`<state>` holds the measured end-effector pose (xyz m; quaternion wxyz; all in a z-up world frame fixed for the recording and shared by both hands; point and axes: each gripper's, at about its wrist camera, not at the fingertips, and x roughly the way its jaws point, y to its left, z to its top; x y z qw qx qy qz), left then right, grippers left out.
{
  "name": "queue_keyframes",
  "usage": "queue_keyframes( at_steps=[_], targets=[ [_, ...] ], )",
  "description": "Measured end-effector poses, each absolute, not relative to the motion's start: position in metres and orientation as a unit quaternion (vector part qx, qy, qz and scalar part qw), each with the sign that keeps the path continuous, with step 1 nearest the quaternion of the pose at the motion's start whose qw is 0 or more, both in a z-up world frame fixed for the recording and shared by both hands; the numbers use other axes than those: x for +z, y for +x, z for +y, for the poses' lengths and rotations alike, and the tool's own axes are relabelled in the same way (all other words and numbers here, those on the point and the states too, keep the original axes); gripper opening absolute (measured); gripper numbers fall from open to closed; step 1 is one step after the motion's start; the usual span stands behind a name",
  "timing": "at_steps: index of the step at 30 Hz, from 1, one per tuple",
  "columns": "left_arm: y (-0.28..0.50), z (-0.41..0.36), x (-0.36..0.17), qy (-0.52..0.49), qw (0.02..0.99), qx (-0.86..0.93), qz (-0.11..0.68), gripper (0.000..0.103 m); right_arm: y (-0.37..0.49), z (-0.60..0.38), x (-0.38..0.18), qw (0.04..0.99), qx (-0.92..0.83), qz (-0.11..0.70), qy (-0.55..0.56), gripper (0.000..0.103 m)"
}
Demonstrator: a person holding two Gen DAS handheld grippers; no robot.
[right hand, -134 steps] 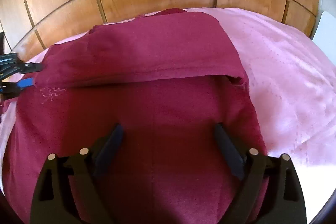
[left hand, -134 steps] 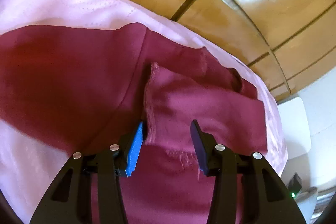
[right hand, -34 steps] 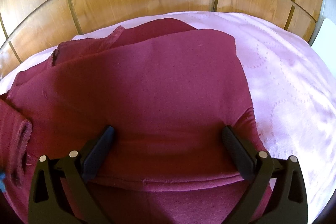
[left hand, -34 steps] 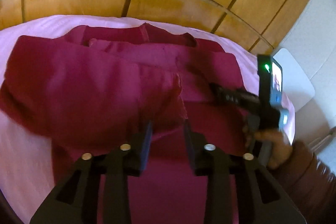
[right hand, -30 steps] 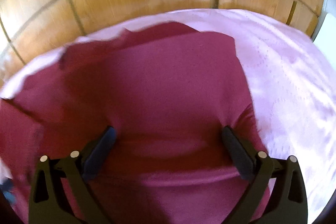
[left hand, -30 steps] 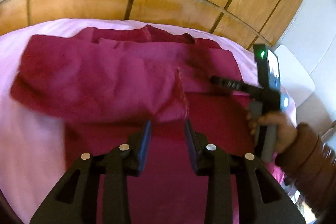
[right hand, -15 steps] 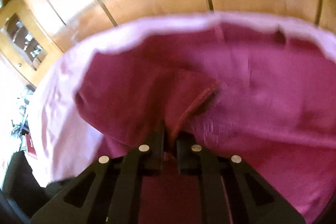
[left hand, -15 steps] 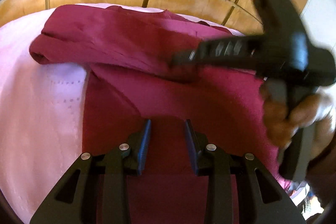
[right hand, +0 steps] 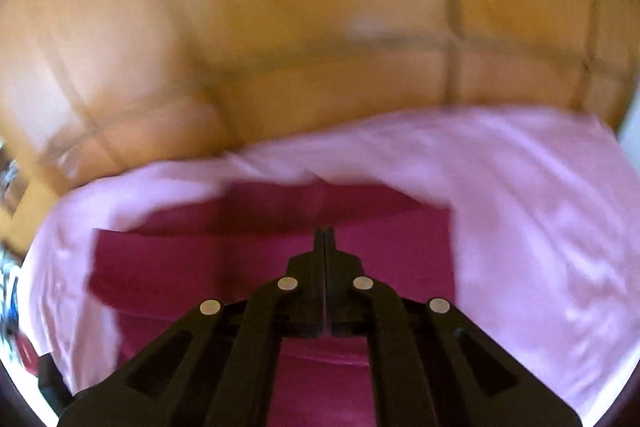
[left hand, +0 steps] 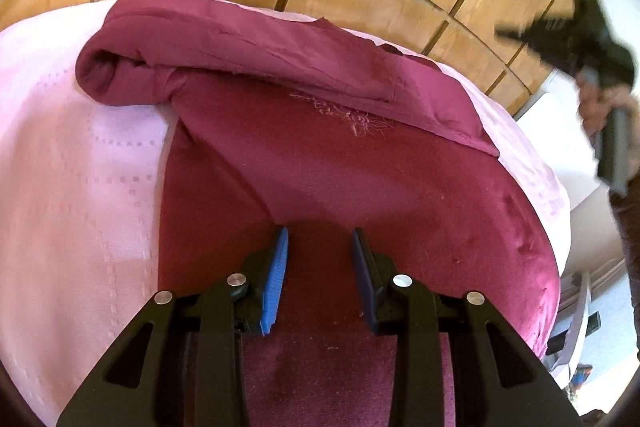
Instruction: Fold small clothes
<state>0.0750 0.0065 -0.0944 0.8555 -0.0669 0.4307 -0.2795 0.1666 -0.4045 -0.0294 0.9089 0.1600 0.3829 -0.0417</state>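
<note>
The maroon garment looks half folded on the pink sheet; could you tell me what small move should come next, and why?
Probably bring the shut right gripper down to the rolled left end of the maroon garment and flatten it: that end bulges, and neither gripper holds cloth.

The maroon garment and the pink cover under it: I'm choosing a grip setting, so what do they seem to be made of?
Maroon garment: seems a soft, matte woven or knit cloth; it rolls limply and bears tone-on-tone embroidery. Pink cover: looks like thin cloth with a faint sheen and a dotted woven-in pattern. Exact fibres cannot be told.
</note>
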Motion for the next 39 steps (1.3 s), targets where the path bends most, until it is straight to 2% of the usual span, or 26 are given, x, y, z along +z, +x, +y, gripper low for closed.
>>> queue_keyframes(
  at_steps=[2,3,5,6,7,14,15,16,17,18,24,28,31,39],
  targets=[
    [0.075,0.005,-0.095,-0.065,0.856,-0.279,0.431,0.032,0.165,-0.418,-0.06,0.887,-0.02,0.41,0.213,0.0],
    [0.075,0.005,-0.095,-0.064,0.856,-0.278,0.431,0.032,0.161,-0.418,-0.068,0.882,-0.01,0.413,0.226,0.005],
    [0.076,0.005,-0.095,-0.061,0.857,-0.277,0.431,0.032,0.155,-0.412,-0.08,0.878,0.016,0.407,0.251,0.022],
    [0.076,0.004,-0.095,-0.061,0.857,-0.276,0.431,0.032,0.153,-0.407,-0.083,0.876,0.035,0.402,0.264,0.042],
    [0.076,0.004,-0.095,-0.06,0.857,-0.278,0.43,0.032,0.154,-0.398,-0.085,0.876,0.053,0.396,0.272,0.046],
    [0.075,0.006,-0.096,-0.058,0.858,-0.276,0.428,0.032,0.185,-0.308,-0.099,0.863,0.119,0.429,0.239,0.044],
    [0.075,0.006,-0.096,-0.058,0.859,-0.276,0.428,0.032,0.191,-0.295,-0.104,0.859,0.123,0.442,0.228,0.035],
    [0.075,0.006,-0.097,-0.058,0.859,-0.277,0.427,0.032,0.197,-0.285,-0.109,0.855,0.122,0.457,0.212,0.017],
    [0.075,0.005,-0.097,-0.058,0.858,-0.278,0.427,0.032,0.202,-0.273,-0.114,0.856,0.111,0.47,0.184,0.012],
    [0.075,0.005,-0.097,-0.058,0.858,-0.279,0.427,0.032,0.202,-0.268,-0.111,0.862,0.105,0.468,0.167,0.002],
    [0.075,0.008,-0.101,-0.063,0.857,-0.286,0.425,0.032,0.169,-0.307,-0.027,0.914,0.086,0.356,0.175,0.002],
    [0.073,0.008,-0.103,-0.067,0.857,-0.285,0.424,0.032,0.14,-0.366,0.005,0.93,0.033,0.315,0.185,0.002],
    [0.072,0.007,-0.104,-0.066,0.857,-0.284,0.424,0.032,0.127,-0.402,-0.006,0.925,-0.019,0.324,0.196,0.002],
    [0.074,0.005,-0.102,-0.059,0.856,-0.279,0.432,0.032,0.124,-0.461,-0.092,0.877,-0.132,0.408,0.216,0.002]
  ],
)
